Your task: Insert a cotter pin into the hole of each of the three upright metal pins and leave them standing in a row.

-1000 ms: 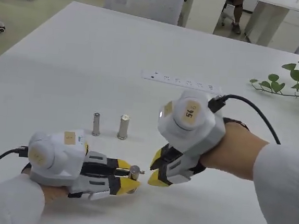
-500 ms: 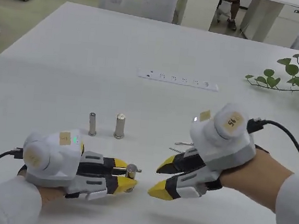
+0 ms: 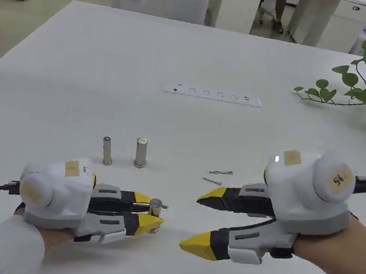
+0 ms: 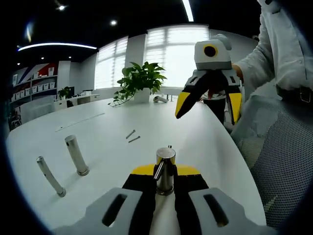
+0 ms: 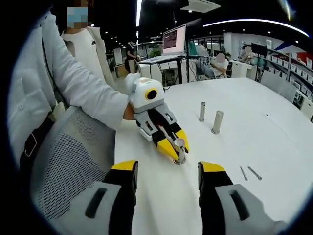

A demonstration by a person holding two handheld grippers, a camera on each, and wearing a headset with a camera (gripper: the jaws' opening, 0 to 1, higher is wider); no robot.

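Observation:
My left gripper [image 3: 153, 211] is shut on a short metal pin [image 3: 156, 207], which stands upright on the white table [image 3: 80, 70]. A thin cotter pin sticks through its top [image 4: 165, 156]. The right gripper [image 3: 196, 221] hovers open a little to its right, with nothing between its jaws. A thin pin [image 3: 107, 151] and a thicker pin [image 3: 141, 152] stand side by side behind the left gripper. Two loose cotter pins [image 3: 216, 177] lie on the table beyond the right gripper. In the right gripper view, the left gripper [image 5: 176, 147] and its pin [image 5: 180, 151] sit just ahead.
A white power strip [image 3: 211, 94] lies across the middle of the table. A leafy plant [image 3: 361, 76] stands at the far right. Cables trail from both grippers. Mesh chairs [image 5: 63, 166] stand at the table's near edge.
The right gripper has drawn back to the right from the held pin and its jaws have spread open. The left gripper holds the pin in about the same spot.

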